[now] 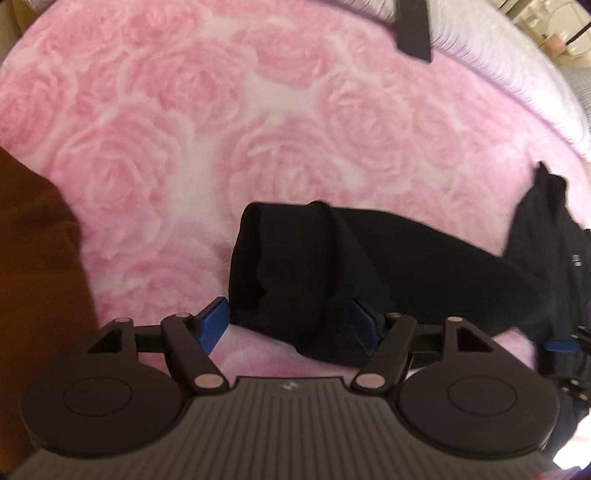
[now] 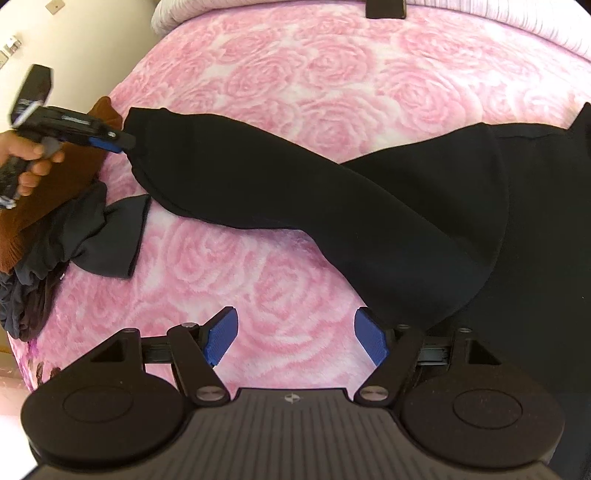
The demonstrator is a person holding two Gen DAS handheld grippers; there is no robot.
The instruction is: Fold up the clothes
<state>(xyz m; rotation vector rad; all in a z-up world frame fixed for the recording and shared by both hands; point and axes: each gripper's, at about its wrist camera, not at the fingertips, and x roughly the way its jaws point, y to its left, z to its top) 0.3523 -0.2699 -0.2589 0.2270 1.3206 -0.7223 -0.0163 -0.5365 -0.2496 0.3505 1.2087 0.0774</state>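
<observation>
Black sleeve cuff between spread left hand-held gripper pads.

Big bed with a fuzzy pink rose-print blanket, striped pale bedding along its far edge, and a cream wall off the bed's left.

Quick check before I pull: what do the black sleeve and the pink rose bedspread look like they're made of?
Black sleeve: looks like a thick, matte knit or fleece, sweatshirt-like; it drapes in soft rounded folds with a stitched cuff and no shine. Exact fibre can't be told.
Pink rose bedspread: looks like plush, fuzzy fleece; the rose pattern reads as raised, soft-edged pile.
</observation>
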